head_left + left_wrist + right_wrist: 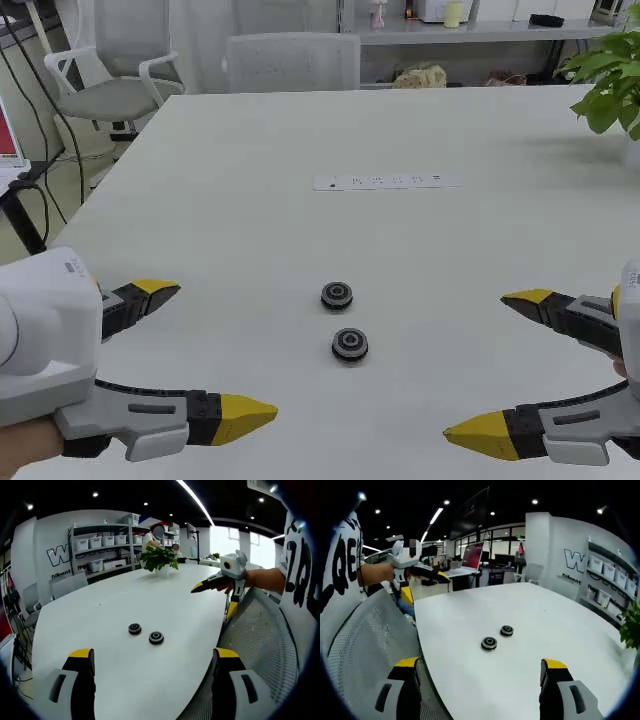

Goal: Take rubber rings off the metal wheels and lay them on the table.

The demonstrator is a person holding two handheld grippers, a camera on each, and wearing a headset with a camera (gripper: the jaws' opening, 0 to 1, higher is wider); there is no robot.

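While the left gripper [220, 348] is hovering over the table [250, 150], jaws spread wide and empty, the far wheel [337, 295] and near wheel [350, 345] are sitting mid-table, just apart, and the right gripper [480, 365] is gaping likewise, holding nothing.

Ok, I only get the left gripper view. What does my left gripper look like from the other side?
Observer: In the right gripper view the left gripper is held up in the air, jaws wide open.
Operator: Is anything behind it?
Observer: Yes, a laptop with a red screen, farther back in the room.
Operator: And what's past the wheels?
Observer: In the head view a flat white strip lies on the table, beyond the far wheel and the near wheel.
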